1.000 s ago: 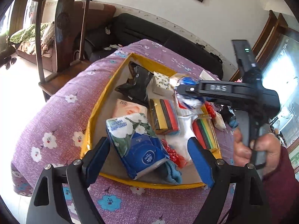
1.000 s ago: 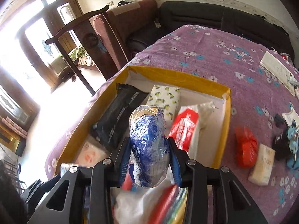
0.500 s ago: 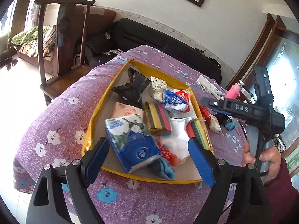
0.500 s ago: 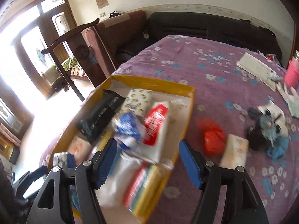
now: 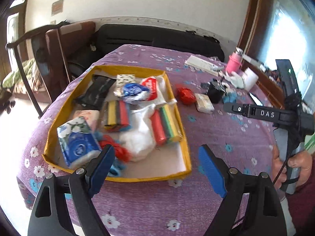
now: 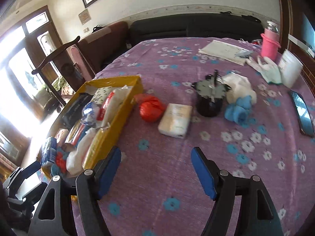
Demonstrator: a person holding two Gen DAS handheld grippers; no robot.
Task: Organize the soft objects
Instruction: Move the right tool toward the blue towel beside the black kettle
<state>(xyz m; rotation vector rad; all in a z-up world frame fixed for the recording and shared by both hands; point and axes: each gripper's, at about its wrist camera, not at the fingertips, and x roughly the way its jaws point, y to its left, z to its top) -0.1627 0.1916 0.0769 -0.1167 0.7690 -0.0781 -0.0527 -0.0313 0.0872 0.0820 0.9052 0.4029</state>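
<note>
Right gripper (image 6: 155, 169) at lower centre of its view: jaws wide, just been opening, nothing between them, only purple cloth (image 6: 177, 206) beneath. Left gripper (image 5: 156, 167) likewise wide and empty at the bottom of its view, one blue pad over the yellow tray's (image 5: 128, 68) near edge, the other over bare cloth. Above the right jaws, mid frame: red bag (image 6: 150, 108) just beside the tray wall, white pack (image 6: 175, 121) touching or nearly touching it, then black cup (image 6: 209, 102) and blue bundle (image 6: 238, 112) further right. Tray at left of frame, crowded with tissue packs, sponges and socks. Probably light and crushable, that red bag: crinkly film, apt to slip, so best taken across its bulging middle with a gentle squeeze. White pack likely soft but squarer, easiest pinched across its short sides. Both grippers tilted steeply down toward the table; right one seen at the right edge of the left view, handle gripped by a hand (image 5: 295, 165) in a dark red sleeve.
</note>
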